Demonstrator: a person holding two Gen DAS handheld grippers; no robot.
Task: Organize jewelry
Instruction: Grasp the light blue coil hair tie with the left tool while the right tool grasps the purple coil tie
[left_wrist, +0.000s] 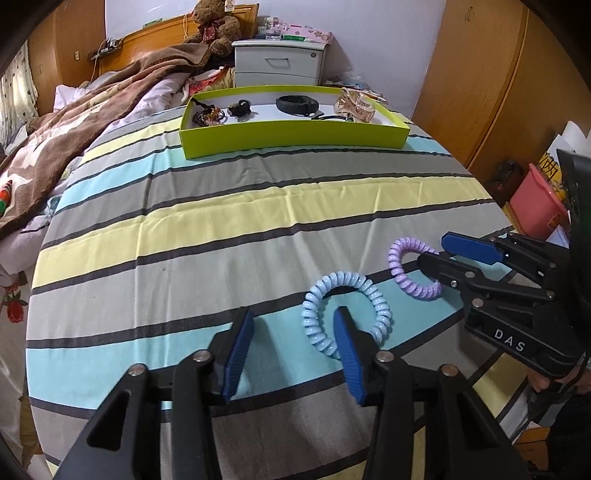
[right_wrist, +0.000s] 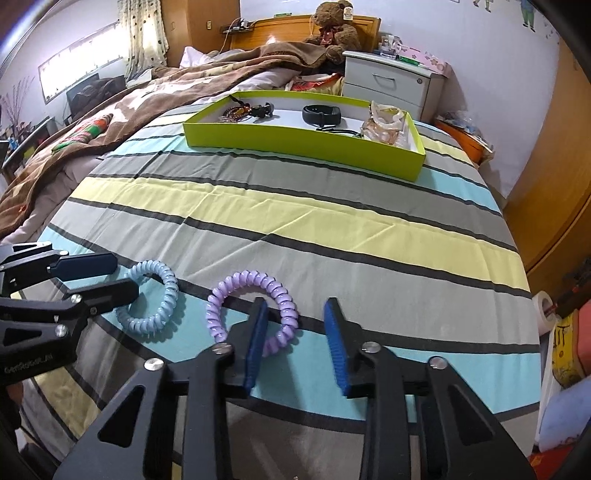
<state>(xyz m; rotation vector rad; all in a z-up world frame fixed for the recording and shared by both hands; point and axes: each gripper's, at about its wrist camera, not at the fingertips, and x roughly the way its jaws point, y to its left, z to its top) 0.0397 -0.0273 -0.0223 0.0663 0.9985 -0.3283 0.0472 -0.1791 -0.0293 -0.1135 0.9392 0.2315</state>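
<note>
- Pick-up step: left gripper (left_wrist: 293, 345) is spread wide, one finger inside the blue coil (left_wrist: 347, 308) on the bed (left_wrist: 258, 206).
- Right gripper (right_wrist: 295, 341) gapes likewise at the purple coil (right_wrist: 253, 308), apparently straddling its band.
- Next: pinch each band, carry to the tray (left_wrist: 295, 138).

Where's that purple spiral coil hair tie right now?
The purple spiral coil hair tie lies on the striped bedsheet near the foot of the bed, just right of the light blue spiral coil hair tie, with the open right gripper straddling its right side.
</note>
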